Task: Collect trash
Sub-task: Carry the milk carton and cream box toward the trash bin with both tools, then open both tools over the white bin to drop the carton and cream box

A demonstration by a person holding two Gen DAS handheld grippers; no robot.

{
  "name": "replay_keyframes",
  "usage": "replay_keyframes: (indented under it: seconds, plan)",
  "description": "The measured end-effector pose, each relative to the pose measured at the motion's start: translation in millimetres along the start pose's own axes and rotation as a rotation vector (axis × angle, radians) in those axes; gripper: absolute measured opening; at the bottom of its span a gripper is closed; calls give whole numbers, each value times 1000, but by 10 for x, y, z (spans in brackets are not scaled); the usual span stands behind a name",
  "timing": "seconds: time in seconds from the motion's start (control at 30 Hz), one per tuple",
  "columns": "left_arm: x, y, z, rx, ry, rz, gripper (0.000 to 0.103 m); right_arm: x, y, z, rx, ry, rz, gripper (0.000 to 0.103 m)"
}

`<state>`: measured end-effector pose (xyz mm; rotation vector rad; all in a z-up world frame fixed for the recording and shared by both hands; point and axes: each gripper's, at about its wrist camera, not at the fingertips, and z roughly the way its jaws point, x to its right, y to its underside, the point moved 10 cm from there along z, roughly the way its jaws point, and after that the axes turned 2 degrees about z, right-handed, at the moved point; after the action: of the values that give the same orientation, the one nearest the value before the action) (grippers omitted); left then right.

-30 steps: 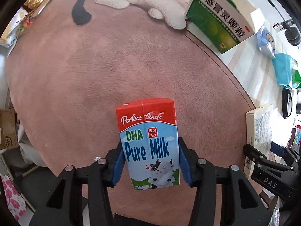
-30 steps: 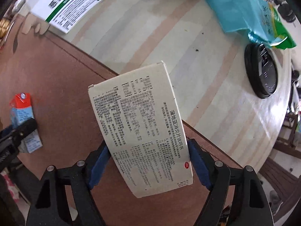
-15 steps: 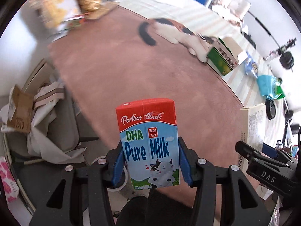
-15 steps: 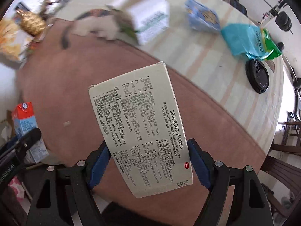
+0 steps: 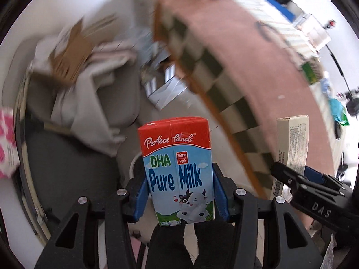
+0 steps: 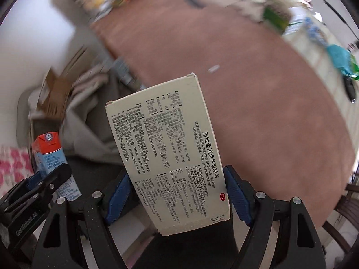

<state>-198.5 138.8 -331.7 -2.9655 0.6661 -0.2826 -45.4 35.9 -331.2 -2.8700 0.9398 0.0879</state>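
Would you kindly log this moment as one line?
left hand-held gripper: shut on milk carton | right hand-held gripper: shut on medicine box | both beyond table edge

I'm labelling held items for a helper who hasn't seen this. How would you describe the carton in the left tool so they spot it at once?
Start at the brown tabletop; just off its edge, the left tool clamps a small upright cardboard milk carton between blue pads. Its red top, sky-blue "Pure Milk" front and cartoon cow set it apart from the cream text-covered medicine box in the right tool.

Motion-blurred cardboard [image 5: 67,56], cloth heap [image 5: 89,103] and tabletop clutter [image 6: 291,22]
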Motion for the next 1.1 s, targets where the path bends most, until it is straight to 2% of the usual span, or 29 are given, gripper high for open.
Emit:
replay_keyframes:
  seconds: [0.07,0.23,0.5,0.53,0.57,0.63,0.77,0.83,1.0,1.1]
  plan:
    - [-288,142,248,-38,-5,-63,47,-194,147,241,-39,-16,-25,82]
    - [-775,452,988,-132,10,-179,48,-487,478,1162,-166,-42,-87,82]
    - [-1189,934,2539,-280,155,-337,49,-508,928,2827,-353,-90,-60,82]
    - [-1220,966,2687,-283,172,-359,56,-503,988,3043,-378,-99,-57,82]
    - [-1275,1030,2891,-288,192,-392,80,-493,1028,3205,-395,-102,-52,82]
    - [-1353,1137,3203,-303,214,-435,100,-494,1130,3597,-435,-135,-41,82]
    - [-1548,1339,3660,-321,180,-471,100,-448,1358,4268,-507,-180,-9,84]
    - [-1671,1413,3788,-313,112,-458,100,-396,1418,4419,-517,-187,4,101]
    - [-1896,1536,3897,-286,-62,-392,100,-306,1504,4649,-498,-112,-56,101]
    - [-1922,1590,3863,-300,-75,-382,100,-287,1473,4671,-456,-22,-130,101]
